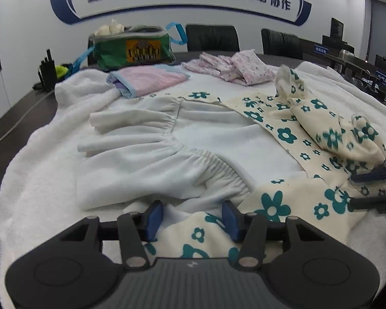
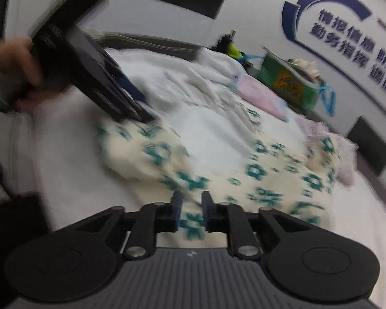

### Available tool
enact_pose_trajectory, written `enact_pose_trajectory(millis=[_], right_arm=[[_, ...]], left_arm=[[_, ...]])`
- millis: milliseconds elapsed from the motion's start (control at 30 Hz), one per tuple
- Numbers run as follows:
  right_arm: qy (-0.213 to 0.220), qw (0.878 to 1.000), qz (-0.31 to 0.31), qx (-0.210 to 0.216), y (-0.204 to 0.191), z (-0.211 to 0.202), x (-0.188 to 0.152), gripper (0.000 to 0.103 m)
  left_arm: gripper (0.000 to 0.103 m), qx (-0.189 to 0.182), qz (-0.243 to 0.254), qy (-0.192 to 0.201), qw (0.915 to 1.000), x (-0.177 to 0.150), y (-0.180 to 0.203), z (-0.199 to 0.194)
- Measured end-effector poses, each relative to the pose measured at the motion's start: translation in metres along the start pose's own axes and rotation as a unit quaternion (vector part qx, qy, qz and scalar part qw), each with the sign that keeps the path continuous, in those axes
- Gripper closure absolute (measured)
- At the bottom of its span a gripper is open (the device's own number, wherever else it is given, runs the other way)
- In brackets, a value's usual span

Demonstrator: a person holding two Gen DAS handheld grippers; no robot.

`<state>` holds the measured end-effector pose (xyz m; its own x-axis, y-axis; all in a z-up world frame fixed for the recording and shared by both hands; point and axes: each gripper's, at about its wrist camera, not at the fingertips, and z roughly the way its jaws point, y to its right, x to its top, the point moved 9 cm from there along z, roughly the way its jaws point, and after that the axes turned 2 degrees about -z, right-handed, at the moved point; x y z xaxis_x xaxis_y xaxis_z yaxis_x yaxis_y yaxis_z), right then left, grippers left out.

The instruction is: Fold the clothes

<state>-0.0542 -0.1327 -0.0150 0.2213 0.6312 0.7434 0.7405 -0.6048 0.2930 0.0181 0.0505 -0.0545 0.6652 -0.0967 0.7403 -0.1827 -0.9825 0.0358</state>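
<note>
A cream garment with teal flowers (image 1: 285,134) and a white gathered inside (image 1: 141,154) lies spread on a white towel (image 1: 25,167). My left gripper (image 1: 193,219) rests at its near hem. The blue pads (image 1: 154,219) stand wide apart and the flowered hem lies loose between them. In the blurred right wrist view a hand holds the left gripper (image 2: 144,116) at the garment's (image 2: 257,170) far corner. My right gripper (image 2: 191,206) hovers over the flowered cloth with a narrow gap between its fingers. It also shows at the right edge as my right gripper (image 1: 357,189), over a bunched sleeve.
A green bag (image 1: 133,49) stands at the back, with a folded pink cloth (image 1: 151,79) in front of it and a folded pink flowered pile (image 1: 239,67) to the right. Black chairs (image 1: 213,37) line the far side. A black rack (image 1: 47,69) stands at the left.
</note>
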Motion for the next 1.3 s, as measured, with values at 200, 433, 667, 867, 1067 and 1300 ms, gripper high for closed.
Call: enact_pose_trajectory(millis=[200, 433, 667, 867, 1067, 1300], right_arm=[[0.064, 0.97, 0.22, -0.076, 0.114, -0.058, -0.031, 0.054], [0.076, 0.933, 0.351, -0.007, 0.135, -0.015, -0.059, 0.054], [0.112, 0.958, 0.254, -0.067, 0.114, -0.049, -0.047, 0.099], [0.113, 0.956, 0.265, -0.048, 0.094, -0.067, -0.06, 0.099], [0.116, 0.968, 0.219, -0.033, 0.072, -0.045, -0.046, 0.098], [0.053, 0.996, 0.059, -0.03, 0.013, 0.001, -0.023, 0.098]], left_arm=[[0.053, -0.118, -0.001, 0.03, 0.9926, 0.084, 0.024, -0.031], [0.047, -0.228, 0.111, -0.049, 0.966, 0.162, 0.149, 0.061], [0.102, -0.218, 0.041, -0.065, 0.9728, 0.165, 0.159, 0.126], [0.103, -0.221, -0.018, -0.032, 0.9745, 0.161, 0.127, 0.105], [0.045, -0.265, -0.016, -0.035, 0.9634, 0.165, 0.138, 0.094], [0.036, -0.165, 0.181, -0.054, 0.9681, 0.156, 0.207, 0.101]])
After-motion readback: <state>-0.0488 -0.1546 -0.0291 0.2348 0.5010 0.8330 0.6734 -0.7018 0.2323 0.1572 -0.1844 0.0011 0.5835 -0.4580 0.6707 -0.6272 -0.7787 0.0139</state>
